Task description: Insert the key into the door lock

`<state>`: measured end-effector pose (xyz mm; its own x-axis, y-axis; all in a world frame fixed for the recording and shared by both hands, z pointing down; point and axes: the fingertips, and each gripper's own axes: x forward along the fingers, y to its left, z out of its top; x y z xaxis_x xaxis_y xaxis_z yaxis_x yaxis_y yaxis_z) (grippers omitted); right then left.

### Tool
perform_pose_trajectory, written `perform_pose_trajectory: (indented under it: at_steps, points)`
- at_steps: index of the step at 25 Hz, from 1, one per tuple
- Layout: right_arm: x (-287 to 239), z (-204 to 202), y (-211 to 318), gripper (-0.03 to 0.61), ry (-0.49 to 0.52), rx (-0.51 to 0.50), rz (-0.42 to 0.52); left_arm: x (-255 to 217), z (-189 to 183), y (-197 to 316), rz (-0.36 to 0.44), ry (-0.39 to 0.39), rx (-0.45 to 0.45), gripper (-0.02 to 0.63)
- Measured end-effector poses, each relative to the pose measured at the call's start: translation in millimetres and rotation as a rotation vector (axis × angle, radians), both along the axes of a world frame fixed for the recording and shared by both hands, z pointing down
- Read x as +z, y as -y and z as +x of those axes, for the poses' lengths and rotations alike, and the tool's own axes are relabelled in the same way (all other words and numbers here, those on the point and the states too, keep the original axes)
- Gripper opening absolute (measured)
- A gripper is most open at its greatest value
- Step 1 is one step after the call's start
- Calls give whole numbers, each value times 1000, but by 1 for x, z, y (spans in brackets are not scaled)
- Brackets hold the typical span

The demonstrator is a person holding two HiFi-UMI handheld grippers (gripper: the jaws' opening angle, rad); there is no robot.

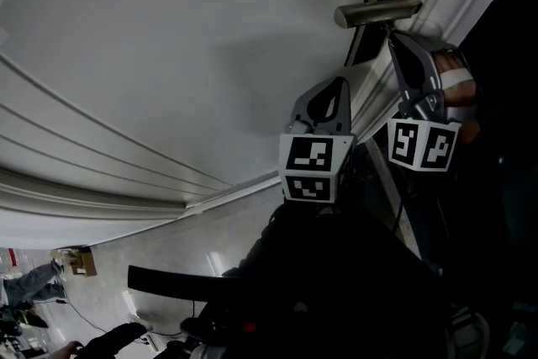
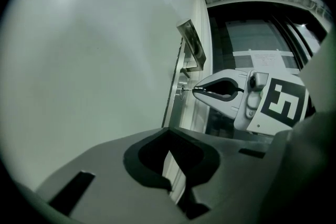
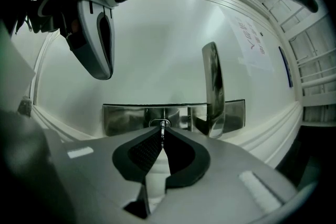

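White door (image 3: 157, 50) carries metal lock plate (image 3: 126, 118); lever handle (image 3: 211, 86) stands out from plate; key (image 3: 163, 126) at keyhole; paper notice (image 3: 252, 39) stuck on door.

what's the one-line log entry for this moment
step: insertion | right gripper: shut on key | key: tip at lock, depth unclear | left gripper: shut, empty

Small metal key (image 3: 163, 129), edge-on, level, tip touching the lock. Round lock (image 2: 180, 92), set in shiny plate (image 3: 123, 119).
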<state>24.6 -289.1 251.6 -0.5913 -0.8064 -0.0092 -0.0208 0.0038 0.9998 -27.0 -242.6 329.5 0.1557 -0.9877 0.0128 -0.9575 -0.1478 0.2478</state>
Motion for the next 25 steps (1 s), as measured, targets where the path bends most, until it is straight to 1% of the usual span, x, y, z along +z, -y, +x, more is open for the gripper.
perform_pose_trajectory:
  at_steps: [15,25]
  points:
    - [2,0,0,12,-7,5,15,0,-8,2,0,-7,0,2]
    - [1,-1,1,12,-14,5,14,5,-4,1,-14,-1,6,2]
